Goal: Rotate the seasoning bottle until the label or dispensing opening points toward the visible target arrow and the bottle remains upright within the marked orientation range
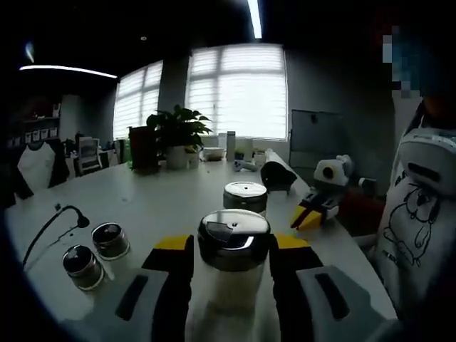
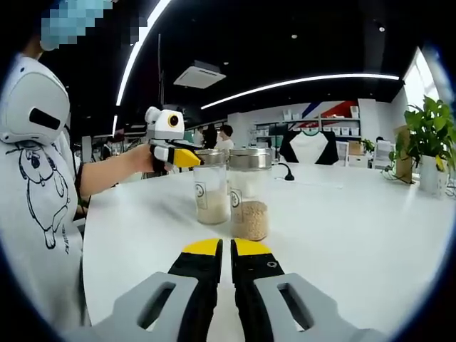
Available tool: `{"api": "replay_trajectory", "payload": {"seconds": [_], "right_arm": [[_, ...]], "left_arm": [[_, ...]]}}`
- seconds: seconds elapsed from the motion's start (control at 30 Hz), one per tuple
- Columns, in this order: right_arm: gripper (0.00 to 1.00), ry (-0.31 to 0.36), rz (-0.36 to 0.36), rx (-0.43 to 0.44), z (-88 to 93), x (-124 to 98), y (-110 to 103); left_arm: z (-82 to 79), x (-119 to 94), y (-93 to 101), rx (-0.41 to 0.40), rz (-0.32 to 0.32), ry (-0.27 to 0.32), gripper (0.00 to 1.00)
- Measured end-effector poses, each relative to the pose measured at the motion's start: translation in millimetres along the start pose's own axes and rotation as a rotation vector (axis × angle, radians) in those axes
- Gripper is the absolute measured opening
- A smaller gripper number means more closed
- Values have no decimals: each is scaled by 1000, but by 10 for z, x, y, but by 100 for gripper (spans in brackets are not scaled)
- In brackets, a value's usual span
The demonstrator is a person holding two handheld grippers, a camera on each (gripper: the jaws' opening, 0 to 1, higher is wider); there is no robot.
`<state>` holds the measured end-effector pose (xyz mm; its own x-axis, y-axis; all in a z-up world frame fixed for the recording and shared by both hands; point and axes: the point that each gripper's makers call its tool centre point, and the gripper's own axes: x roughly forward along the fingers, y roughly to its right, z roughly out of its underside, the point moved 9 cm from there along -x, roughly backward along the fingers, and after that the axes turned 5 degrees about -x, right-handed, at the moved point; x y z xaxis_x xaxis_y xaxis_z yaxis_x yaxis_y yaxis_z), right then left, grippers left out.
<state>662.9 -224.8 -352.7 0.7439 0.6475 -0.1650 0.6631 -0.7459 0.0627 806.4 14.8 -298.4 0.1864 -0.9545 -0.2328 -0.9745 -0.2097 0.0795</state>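
The left gripper (image 1: 231, 260) has its yellow-tipped fingers (image 1: 173, 258) clamped on either side of a clear seasoning bottle (image 1: 233, 260) with a shiny metal shaker lid, holding it low on the body so it can be twisted about its own axis while its base stays on the white worktop (image 1: 157, 199). A second jar (image 1: 245, 197) stands just behind it, close enough that a careless turn might nudge it. In the right gripper view both bottles stand upright near the middle of the worktop, the nearer one (image 2: 249, 192) about a third full of tan granules, a small round label facing the camera. The right gripper (image 2: 226, 258) hangs back with its fingers together, holding nothing (probably kept clear to watch the label). Two small shakers (image 1: 96, 255) sit toward the worktop's near left edge. I cannot make out any target arrow.
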Motion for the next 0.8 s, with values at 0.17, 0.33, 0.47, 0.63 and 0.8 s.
{"api": "replay_trajectory", "payload": {"seconds": [0.17,0.33,0.47,0.63,0.8], "right_arm": [[2,-3,-1,-6,-15,14,14],[2,-3,1,-3,-10,17,24],[2,-1,-10,-5,-12,33,8],[2,-5,-14,-16,-18,45,0],[2,6,-17,-9,-13,42,4]], "left_arm": [[4,7,15,-100,5,57,48],[20,-26,0,-143,6,75,43],[20,-18,13,-135,-1,76,43],[19,-11,21,-129,-6,73,42],[14,11,28,-131,-4,73,42]]}}
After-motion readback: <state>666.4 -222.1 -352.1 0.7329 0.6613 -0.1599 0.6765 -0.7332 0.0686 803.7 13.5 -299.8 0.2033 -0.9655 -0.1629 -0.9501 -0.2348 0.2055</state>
